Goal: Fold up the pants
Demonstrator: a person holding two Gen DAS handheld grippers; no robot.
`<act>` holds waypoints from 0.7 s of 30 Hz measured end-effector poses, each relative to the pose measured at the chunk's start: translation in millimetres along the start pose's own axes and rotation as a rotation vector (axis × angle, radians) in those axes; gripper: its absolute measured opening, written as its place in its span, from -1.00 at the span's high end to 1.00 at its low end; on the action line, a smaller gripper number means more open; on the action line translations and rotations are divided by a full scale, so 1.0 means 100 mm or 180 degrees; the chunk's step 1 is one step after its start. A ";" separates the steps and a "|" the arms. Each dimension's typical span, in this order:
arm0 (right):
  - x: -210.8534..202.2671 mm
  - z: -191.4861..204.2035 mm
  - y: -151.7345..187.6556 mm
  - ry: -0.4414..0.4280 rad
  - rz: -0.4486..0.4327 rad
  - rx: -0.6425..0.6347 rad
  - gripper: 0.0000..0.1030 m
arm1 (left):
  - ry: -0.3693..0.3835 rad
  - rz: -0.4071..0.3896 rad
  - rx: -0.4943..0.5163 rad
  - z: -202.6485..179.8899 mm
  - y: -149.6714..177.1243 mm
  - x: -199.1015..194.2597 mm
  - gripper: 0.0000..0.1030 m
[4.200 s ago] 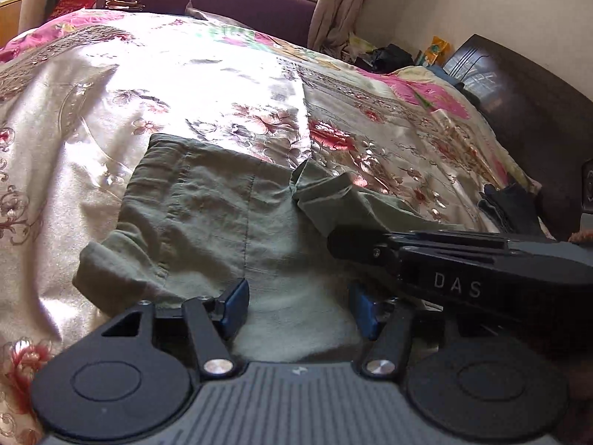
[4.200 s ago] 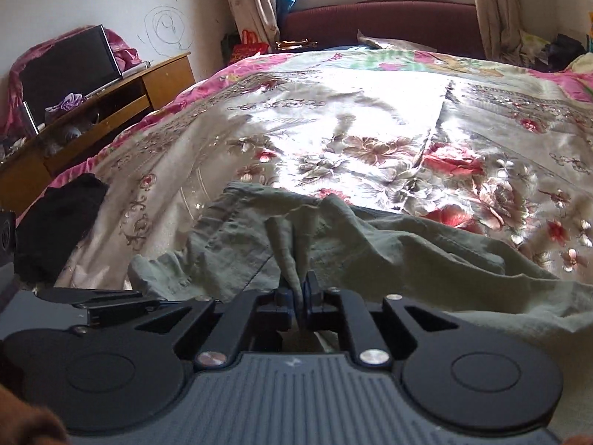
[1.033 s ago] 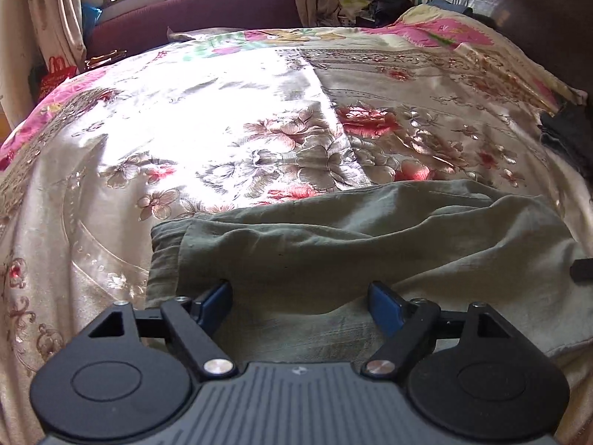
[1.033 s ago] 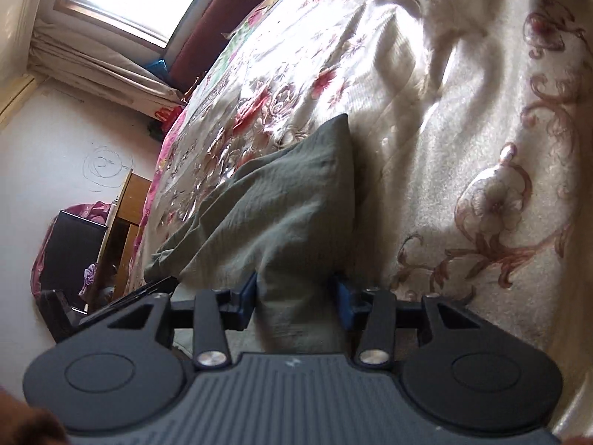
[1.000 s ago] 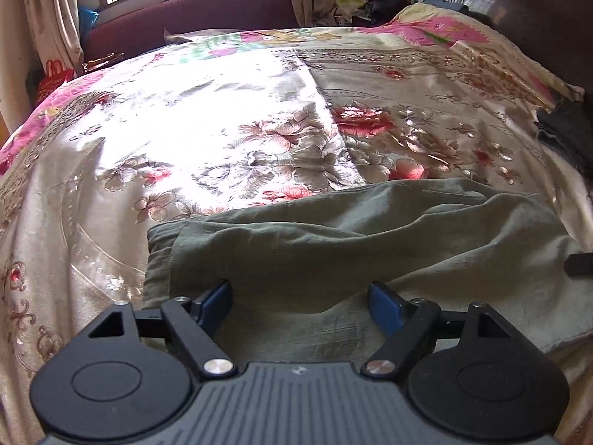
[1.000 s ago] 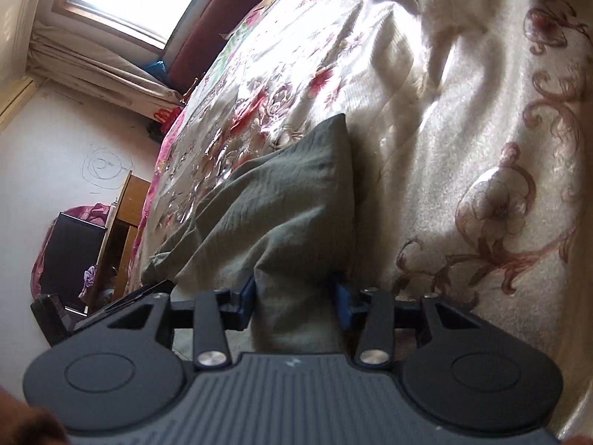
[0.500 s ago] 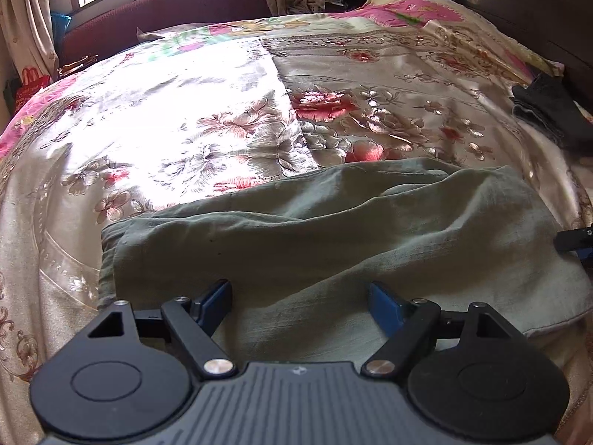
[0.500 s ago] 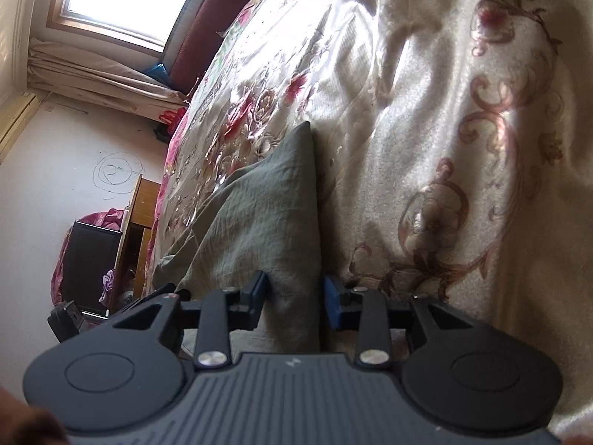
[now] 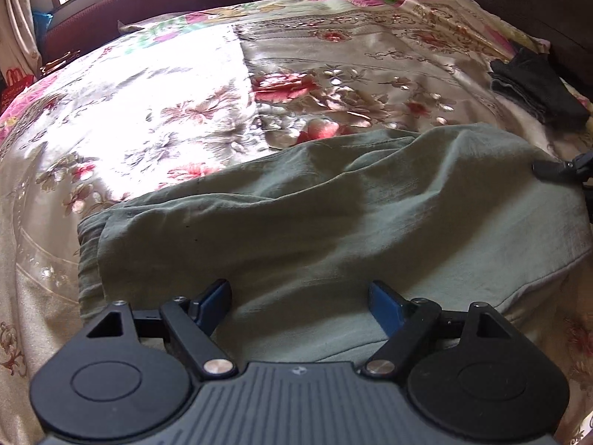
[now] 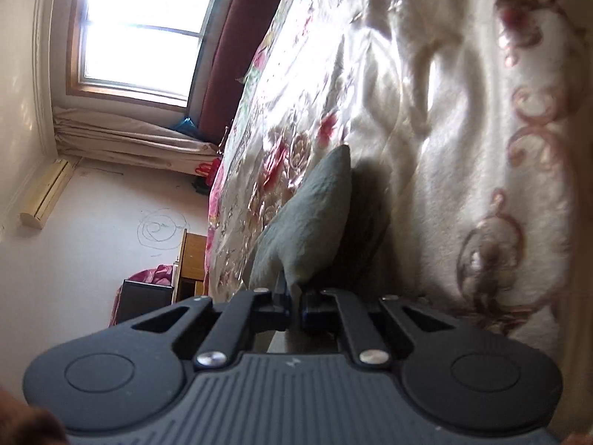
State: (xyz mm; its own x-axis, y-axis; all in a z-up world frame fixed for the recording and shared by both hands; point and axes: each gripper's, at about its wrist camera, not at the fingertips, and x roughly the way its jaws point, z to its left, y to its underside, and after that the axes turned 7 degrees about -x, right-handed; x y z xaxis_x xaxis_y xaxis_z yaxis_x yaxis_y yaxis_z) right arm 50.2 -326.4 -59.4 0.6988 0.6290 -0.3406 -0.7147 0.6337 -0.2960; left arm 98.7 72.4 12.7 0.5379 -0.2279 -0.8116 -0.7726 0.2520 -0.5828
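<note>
Olive-green pants (image 9: 333, 222) lie folded in a wide band across the floral bedspread (image 9: 185, 111). My left gripper (image 9: 300, 302) is open, its blue pads spread over the near edge of the pants, holding nothing. My right gripper (image 10: 294, 306) is rolled on its side and shut on the right end of the pants (image 10: 315, 215), which rise from its jaws as a lifted green fold. A tip of the right gripper (image 9: 556, 168) shows at the pants' right edge in the left wrist view.
A dark folded garment (image 9: 533, 85) lies on the bed at the far right. A dark headboard (image 9: 537, 0) stands behind it. A window (image 10: 141, 33), a curtain (image 10: 126, 137) and a wooden cabinet (image 10: 191, 259) line the room's left side.
My right gripper has closed from open onto the right end of the pants and rolled further onto its side. My left gripper stayed open and shifted slightly over the pants.
</note>
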 end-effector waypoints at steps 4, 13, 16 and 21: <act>-0.63 -0.27 -0.06 0.0262 -0.0339 0.0198 0.92 | 0.0387 0.0022 0.0217 -0.55 0.01 0.07 -0.84; -1.44 0.03 -0.09 0.0550 -0.0682 0.0067 0.91 | 0.0867 -0.0025 0.0525 -1.12 0.00 0.08 -0.84; -1.18 0.43 -0.11 0.0461 -0.0599 -0.0117 0.91 | 0.0889 -0.0111 0.0441 -0.86 0.05 -0.09 -0.84; -0.31 1.25 -0.04 0.0443 -0.0157 -0.0645 0.91 | 0.0608 -0.0322 0.0347 -0.38 0.25 -0.43 -0.84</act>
State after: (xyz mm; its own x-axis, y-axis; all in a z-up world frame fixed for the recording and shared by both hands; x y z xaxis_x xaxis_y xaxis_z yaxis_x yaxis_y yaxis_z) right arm 35.1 -292.4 63.7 0.7322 0.5226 -0.4368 -0.6810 0.5499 -0.4836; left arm 43.1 52.3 34.2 0.5290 -0.4283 -0.7326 -0.6716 0.3165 -0.6699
